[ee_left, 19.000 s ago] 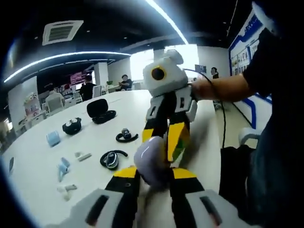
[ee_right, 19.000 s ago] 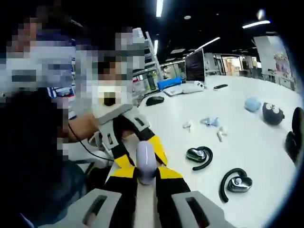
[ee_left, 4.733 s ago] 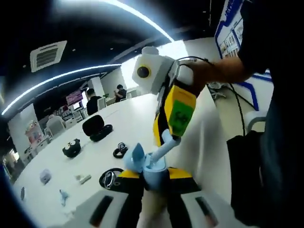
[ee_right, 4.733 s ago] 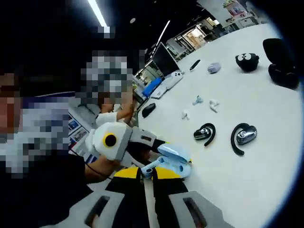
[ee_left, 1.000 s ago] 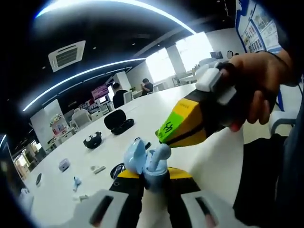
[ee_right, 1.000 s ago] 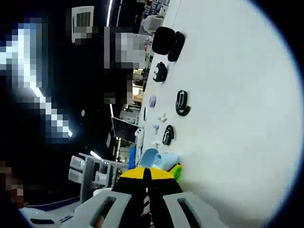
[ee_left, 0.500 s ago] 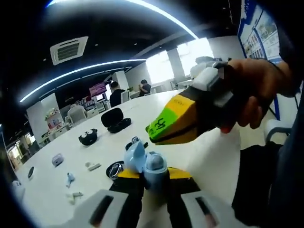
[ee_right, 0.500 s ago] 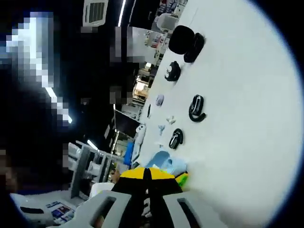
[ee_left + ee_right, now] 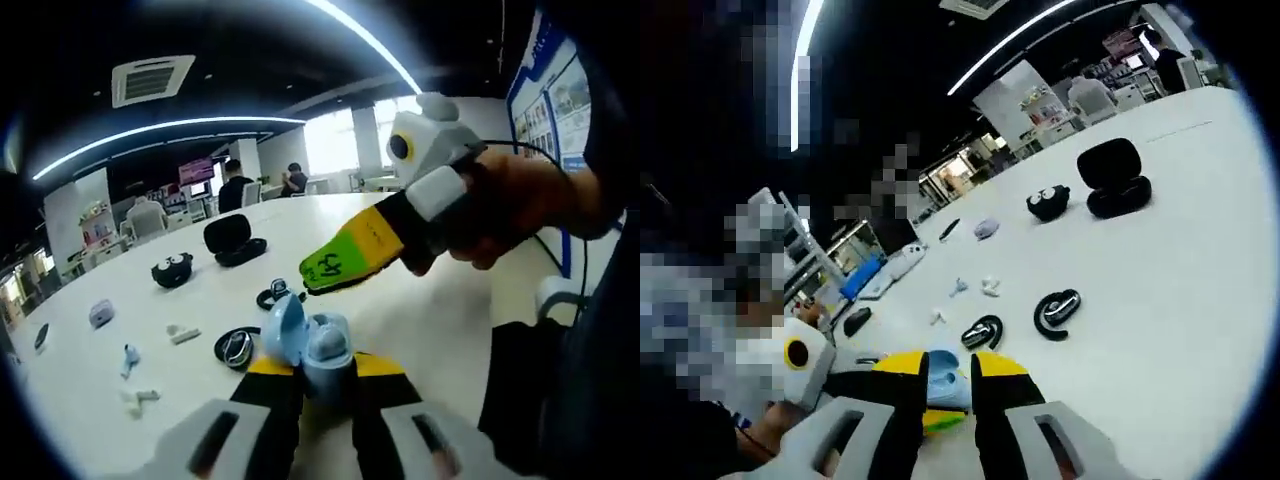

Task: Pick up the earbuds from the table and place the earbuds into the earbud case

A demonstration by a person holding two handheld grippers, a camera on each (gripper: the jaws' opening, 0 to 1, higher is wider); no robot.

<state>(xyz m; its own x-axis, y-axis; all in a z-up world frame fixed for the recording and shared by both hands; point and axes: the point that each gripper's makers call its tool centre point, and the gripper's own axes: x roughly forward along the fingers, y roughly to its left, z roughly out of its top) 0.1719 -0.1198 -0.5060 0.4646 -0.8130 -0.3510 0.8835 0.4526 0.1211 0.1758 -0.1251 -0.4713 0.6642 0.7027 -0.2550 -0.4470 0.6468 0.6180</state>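
While clamped on the blue case [image 9: 308,345], the left hand-held gripper [image 9: 312,372] overhangs the table [image 9: 420,310] edge.

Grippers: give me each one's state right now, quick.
Left gripper: shut on the open blue earbud case.
Right gripper: jaws apart, holding nothing.

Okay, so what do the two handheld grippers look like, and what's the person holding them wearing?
The left gripper has grey plastic fingers with black slots, turning black with yellow bands near the tips. The right gripper is built the same, with a green label bearing black marks on one finger, a white body and a black cable trailing from it. The hand gripping it meets a dark short sleeve.
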